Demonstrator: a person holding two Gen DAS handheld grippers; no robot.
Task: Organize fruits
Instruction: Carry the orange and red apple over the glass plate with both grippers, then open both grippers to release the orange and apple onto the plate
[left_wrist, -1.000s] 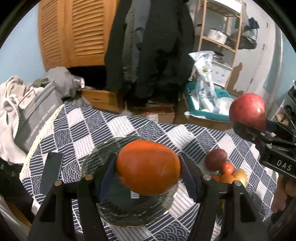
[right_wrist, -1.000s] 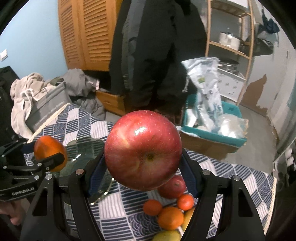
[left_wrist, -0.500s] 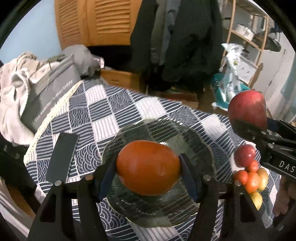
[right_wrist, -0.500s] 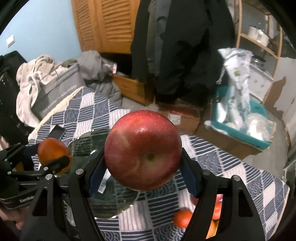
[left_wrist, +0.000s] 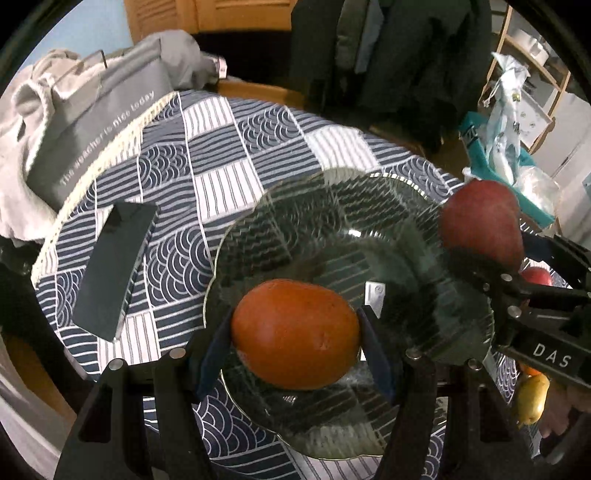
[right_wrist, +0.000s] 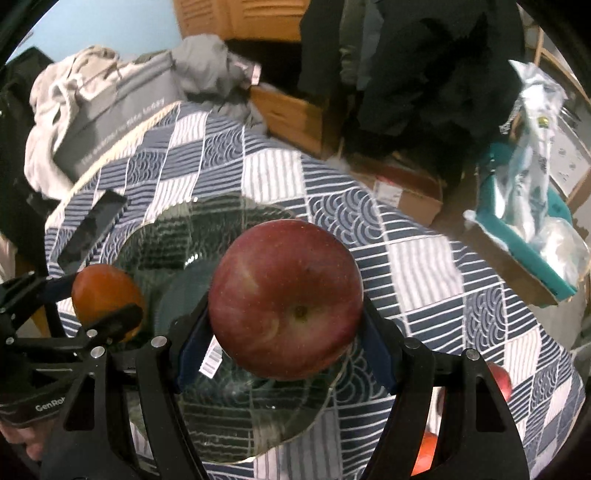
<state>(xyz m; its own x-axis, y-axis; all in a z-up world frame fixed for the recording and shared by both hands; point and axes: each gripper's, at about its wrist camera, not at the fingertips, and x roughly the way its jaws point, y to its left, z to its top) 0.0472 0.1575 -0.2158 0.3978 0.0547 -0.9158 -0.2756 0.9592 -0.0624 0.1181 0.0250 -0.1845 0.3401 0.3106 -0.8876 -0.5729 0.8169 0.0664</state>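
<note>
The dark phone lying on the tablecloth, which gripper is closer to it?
Left. The left gripper, holding the orange fruit, is beside the phone; the right gripper, holding the apple, is across the glass plate.

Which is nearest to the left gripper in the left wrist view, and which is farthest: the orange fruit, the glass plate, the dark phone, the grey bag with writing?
1. Orange fruit: clamped in the left gripper.
2. Glass plate: directly under the fruit, in the centre.
3. Dark phone: flat on the cloth, to the left of the plate.
4. Grey bag: past the table's far-left edge.
</note>
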